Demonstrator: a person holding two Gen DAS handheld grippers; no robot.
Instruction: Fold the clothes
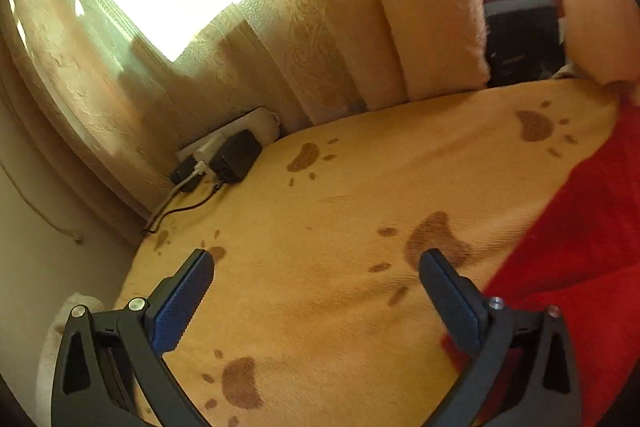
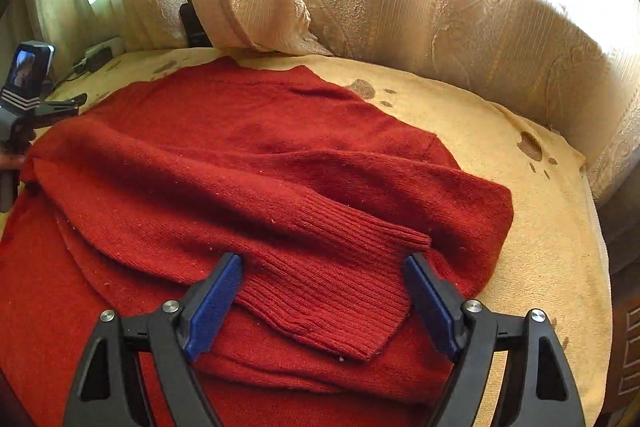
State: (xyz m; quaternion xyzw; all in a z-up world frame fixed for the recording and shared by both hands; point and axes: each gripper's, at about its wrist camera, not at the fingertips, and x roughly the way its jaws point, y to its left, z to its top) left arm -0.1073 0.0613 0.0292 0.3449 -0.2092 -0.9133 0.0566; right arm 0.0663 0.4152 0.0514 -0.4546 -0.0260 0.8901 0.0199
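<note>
A dark red knitted sweater (image 2: 240,147) lies spread on a yellow blanket with brown paw prints (image 2: 520,187). One sleeve is folded across the body, and its ribbed cuff (image 2: 340,279) lies between the fingers of my right gripper (image 2: 322,263). That gripper stands open just above the cuff, and its blue pads do not press on it. My left gripper (image 1: 316,259) is open over bare blanket (image 1: 320,187), with nothing between its fingers. The sweater's edge (image 1: 580,227) shows to its right, beside the right finger.
A white power strip with black and white chargers and cables (image 1: 228,151) sits at the blanket's far left edge. Cream patterned curtains (image 2: 400,7) hang close behind the bed. A fluffy cream cushion (image 1: 432,7) stands at the back.
</note>
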